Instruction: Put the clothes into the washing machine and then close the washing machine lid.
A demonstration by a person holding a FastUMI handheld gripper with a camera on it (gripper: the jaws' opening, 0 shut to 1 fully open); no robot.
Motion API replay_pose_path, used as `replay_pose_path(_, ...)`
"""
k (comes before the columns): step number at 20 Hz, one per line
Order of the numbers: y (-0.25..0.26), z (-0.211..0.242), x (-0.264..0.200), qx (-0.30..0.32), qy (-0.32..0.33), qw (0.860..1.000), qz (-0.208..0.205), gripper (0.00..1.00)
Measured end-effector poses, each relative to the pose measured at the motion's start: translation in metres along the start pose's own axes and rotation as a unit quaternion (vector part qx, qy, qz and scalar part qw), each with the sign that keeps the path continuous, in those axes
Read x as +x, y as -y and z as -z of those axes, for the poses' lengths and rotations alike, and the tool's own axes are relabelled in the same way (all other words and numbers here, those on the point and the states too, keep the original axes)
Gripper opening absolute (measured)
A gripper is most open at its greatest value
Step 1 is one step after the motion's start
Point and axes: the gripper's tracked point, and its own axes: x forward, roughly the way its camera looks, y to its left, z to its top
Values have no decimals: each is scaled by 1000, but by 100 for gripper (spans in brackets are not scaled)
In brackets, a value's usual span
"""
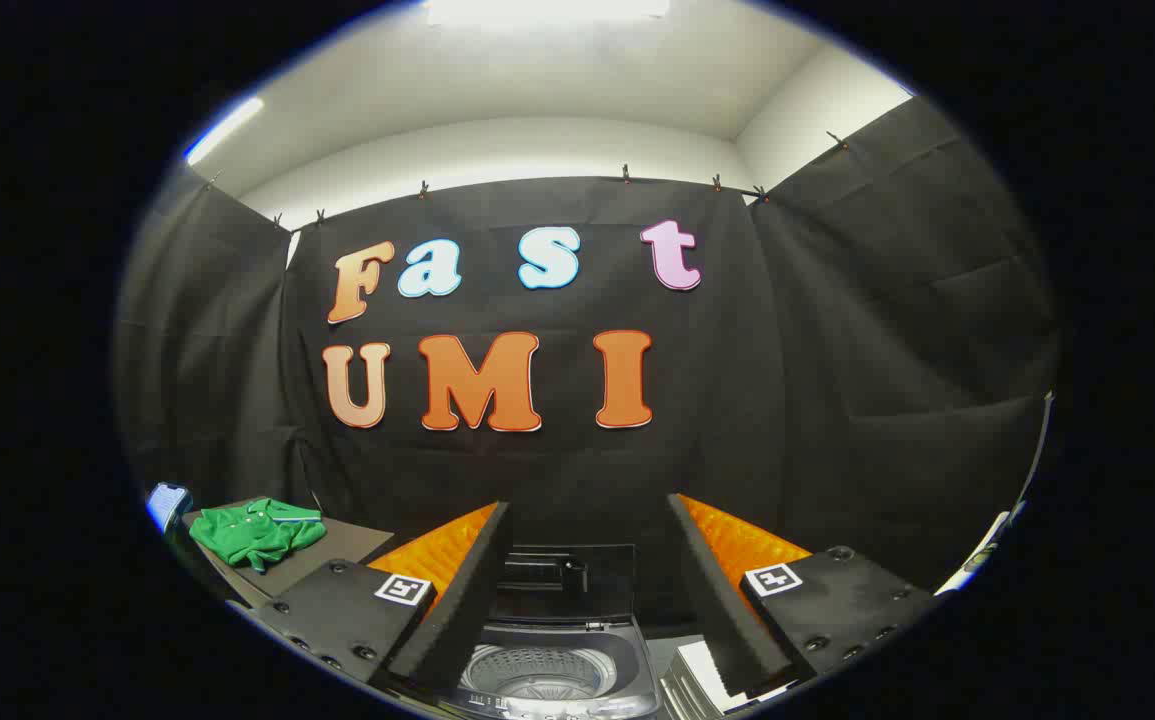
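Gripper [587,590] spread wide and empty above the open washing machine [552,660].
The green shirt [257,533] lies crumpled on the counter [347,540], well off to the left of the fingers; its long axis is hard to tell. The lid [565,580] stands raised behind the drum, between the fingers.

A low brown table [342,545] with a flat top stands in front of the black cloth wall, to the left of the gripper [589,525]. On it lies one crumpled green polo shirt [257,533] with a collar and a thin white trim — it rests on the left part of the top, and the right part is bare. The shirt is well apart from the gripper's fingers, which stand spread wide with nothing between them.
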Motion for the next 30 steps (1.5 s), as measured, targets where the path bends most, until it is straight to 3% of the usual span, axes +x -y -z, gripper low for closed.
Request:
replay_pose_path(21,-19,8,9,-14,-15,1000,7,98)
replay_pose_path(28,-75,-9,30,-4,-3,1000,1,98)
replay_pose_path(30,-114,-14,37,-5,1,1000,-29,98)
